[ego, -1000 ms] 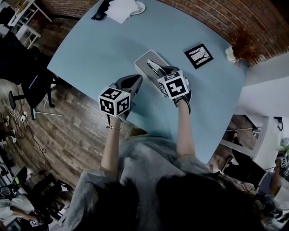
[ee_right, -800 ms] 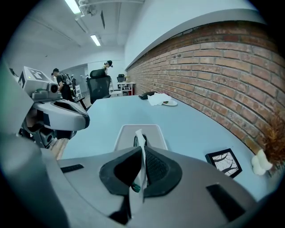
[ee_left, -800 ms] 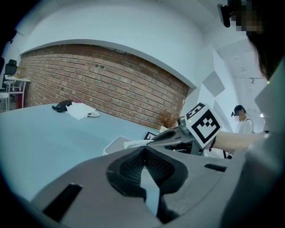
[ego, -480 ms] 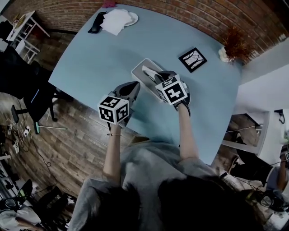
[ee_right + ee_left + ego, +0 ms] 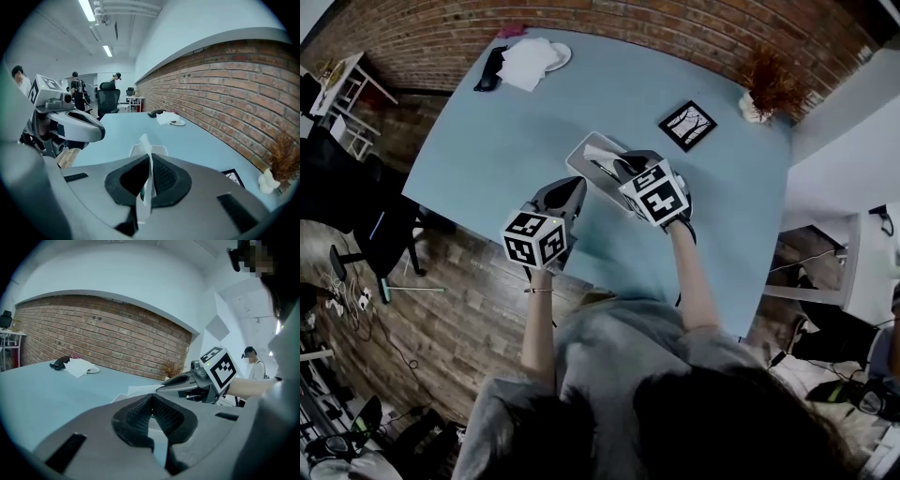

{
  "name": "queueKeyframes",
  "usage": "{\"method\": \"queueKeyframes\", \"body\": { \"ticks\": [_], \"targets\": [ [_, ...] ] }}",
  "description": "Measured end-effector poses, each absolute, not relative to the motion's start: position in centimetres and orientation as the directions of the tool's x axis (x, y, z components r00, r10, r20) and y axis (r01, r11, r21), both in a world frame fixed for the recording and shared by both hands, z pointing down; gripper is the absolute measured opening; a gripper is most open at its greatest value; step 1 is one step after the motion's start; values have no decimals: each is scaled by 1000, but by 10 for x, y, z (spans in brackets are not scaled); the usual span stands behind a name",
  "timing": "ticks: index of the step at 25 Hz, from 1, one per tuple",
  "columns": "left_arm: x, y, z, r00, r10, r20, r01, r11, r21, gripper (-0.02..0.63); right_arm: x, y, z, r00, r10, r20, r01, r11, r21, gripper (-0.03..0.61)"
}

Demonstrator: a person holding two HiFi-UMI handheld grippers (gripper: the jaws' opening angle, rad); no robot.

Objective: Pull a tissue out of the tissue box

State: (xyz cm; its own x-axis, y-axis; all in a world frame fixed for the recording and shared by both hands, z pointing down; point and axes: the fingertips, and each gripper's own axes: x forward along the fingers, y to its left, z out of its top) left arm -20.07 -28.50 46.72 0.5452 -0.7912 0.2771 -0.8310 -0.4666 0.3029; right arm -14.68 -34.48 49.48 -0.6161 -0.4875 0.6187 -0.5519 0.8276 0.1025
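Right gripper (image 5: pixel 149 158) pinches a tissue (image 5: pixel 145 143) above the tissue box (image 5: pixel 579 149) on the bench (image 5: pixel 506 122); left gripper (image 5: pixel 151 397) closed, empty.

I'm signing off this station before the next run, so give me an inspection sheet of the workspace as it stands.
Surface: light blue table, set against a brick wall.
Job's things: tissue box near the table's middle; tissue raised above it.
Clutter: framed picture, dried plant, plate with white paper, black item.
Grippers: right gripper shut on the tissue; left gripper shut, holding nothing, near the box.
Cables: loose cables on the wood floor.
Surroundings: office chair left of the table; people in the background.
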Motion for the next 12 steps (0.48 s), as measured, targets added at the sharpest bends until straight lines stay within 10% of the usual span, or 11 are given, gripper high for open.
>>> {"method": "queueKeyframes", "body": {
  "ticks": [12],
  "targets": [
    [-196,-277,450,541,-805,243,-834,-476,279,3,-139,-332,471,-647,-517,560,-561,820,108,2]
  ]
}}
